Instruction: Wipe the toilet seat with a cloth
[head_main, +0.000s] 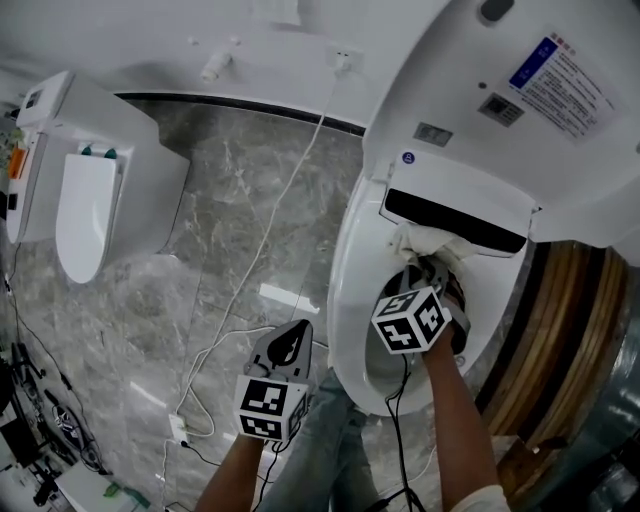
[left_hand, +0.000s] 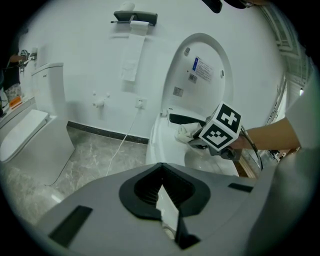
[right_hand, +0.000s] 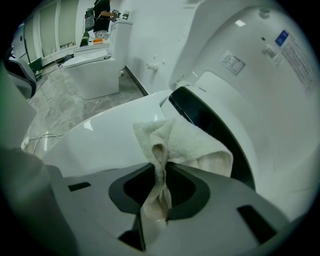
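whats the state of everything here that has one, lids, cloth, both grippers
toilet lid, raised
cloth, bunched, one fold pinched in the right gripper, the rest lying at the back of the bowl under the raised lid
right gripper, shut on the cloth
left gripper, shut, nothing between its jaws, held off the toilet
second toilet's lid, down

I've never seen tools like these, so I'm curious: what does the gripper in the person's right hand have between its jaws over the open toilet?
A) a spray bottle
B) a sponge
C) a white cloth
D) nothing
C: in the right gripper view, the right gripper has its jaws closed on a bunched fold of the white cloth, which spreads out near the rear of the toilet seat.
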